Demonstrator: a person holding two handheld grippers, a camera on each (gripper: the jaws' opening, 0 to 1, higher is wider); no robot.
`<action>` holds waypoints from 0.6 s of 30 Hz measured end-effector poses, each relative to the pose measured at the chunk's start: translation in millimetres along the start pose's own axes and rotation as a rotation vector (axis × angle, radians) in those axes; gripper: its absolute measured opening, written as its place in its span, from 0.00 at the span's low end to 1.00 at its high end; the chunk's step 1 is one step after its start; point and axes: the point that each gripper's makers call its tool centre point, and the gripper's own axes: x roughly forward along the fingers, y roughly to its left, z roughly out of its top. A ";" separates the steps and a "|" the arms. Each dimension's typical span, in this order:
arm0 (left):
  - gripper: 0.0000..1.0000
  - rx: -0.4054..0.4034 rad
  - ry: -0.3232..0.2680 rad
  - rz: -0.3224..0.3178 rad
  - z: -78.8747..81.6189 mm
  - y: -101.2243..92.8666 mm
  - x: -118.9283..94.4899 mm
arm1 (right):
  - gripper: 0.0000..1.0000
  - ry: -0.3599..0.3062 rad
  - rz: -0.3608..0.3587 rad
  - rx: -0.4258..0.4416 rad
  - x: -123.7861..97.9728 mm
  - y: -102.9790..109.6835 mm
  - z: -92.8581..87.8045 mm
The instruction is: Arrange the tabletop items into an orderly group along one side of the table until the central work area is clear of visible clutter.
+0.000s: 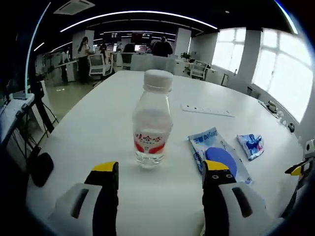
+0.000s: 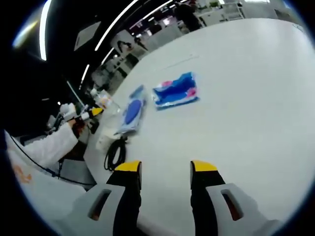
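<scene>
A clear water bottle (image 1: 152, 123) with a white cap and a red label stands upright on the white table (image 1: 93, 118), just ahead of my left gripper (image 1: 161, 172). That gripper is open, its jaws apart either side of the bottle's base without touching it. A blue-and-white packet with a blue disc (image 1: 216, 155) lies by the right jaw, and a smaller blue packet (image 1: 251, 145) beyond it. My right gripper (image 2: 166, 169) is open over bare table (image 2: 246, 88). Ahead of it lie the smaller blue packet (image 2: 174, 91) and the disc packet (image 2: 132, 112).
A white power strip (image 1: 206, 109) lies further back on the table. A black cable loop (image 2: 115, 152) hangs at the table edge. A white sleeve (image 2: 49, 145) holds the left gripper (image 2: 86, 115). Office chairs and people stand far behind.
</scene>
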 end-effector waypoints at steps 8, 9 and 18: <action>0.71 -0.014 -0.006 0.015 -10.7 -1.6 -29.6 | 0.37 -0.026 0.015 0.025 -0.5 -1.4 3.7; 0.71 -0.017 -0.010 0.015 -10.8 -1.8 -32.8 | 0.37 -0.030 0.016 0.026 -0.8 -1.8 4.6; 0.72 -0.034 -0.011 0.041 -26.2 -1.7 -57.3 | 0.38 -0.044 0.022 0.035 -1.8 -3.5 6.1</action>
